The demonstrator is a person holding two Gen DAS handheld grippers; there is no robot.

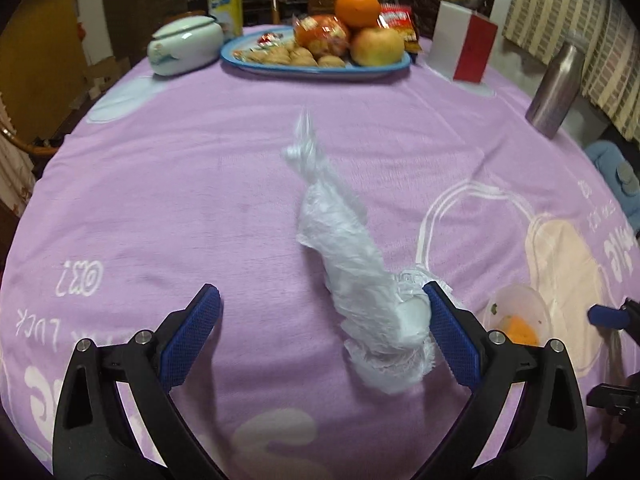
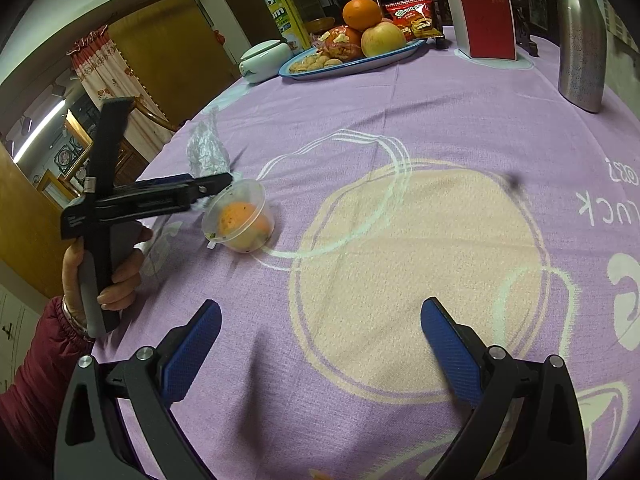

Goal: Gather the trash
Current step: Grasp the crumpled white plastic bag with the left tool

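the white plastic bag [image 1: 352, 268] lies on the bench [image 1: 180, 184], touching one finger of the wide-open left hand-held gripper [image 1: 322, 330]. it looks light, soft and crinkly; pinch its bunched end. the right hand-held gripper [image 2: 320, 346] is wide open, holding nothing.

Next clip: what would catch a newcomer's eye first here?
A crumpled white plastic bag lies mid-table on the purple tablecloth, against the open left gripper's right finger. Beside it sits a clear plastic cup with orange scraps. At the far edge, a fruit plate stands out.

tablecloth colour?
Lilac tablecloth with cream and white printed shapes; clearest in the right wrist view.
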